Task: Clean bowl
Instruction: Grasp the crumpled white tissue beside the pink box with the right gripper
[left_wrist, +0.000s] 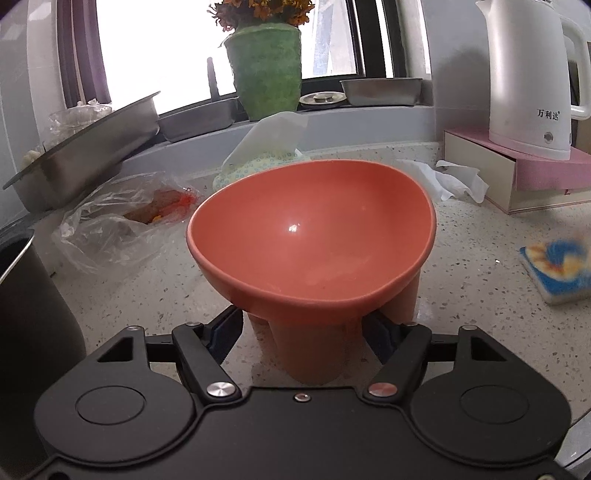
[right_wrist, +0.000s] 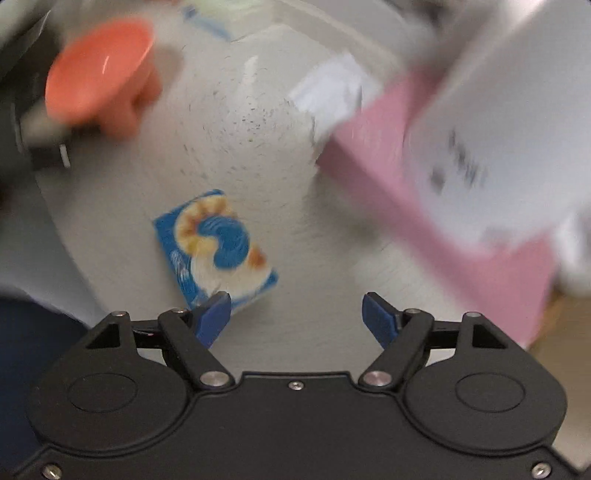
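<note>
A coral-orange bowl (left_wrist: 314, 236) on a thick foot is tilted toward the camera above the speckled counter (left_wrist: 480, 314). My left gripper (left_wrist: 306, 321) is shut on the foot, one blue pad at each side. The bowl (right_wrist: 99, 70) shows blurred at the upper left of the right wrist view. My right gripper (right_wrist: 297, 306) hangs over the counter with its jaws wide and nothing between them. A blue, white and yellow sponge (right_wrist: 218, 247) lies flat just beyond its left fingertip. The same sponge (left_wrist: 557, 269) is at the right edge of the left wrist view.
A white kettle (left_wrist: 528, 74) stands on a pink box (left_wrist: 535, 173) at the right, with a crumpled tissue (left_wrist: 454, 177) beside it. Behind the bowl lie a cloth (left_wrist: 266, 155), a plastic bag (left_wrist: 122, 221), steel pans (left_wrist: 85, 147) and a green vase (left_wrist: 264, 74). A dark container (left_wrist: 33, 314) stands left.
</note>
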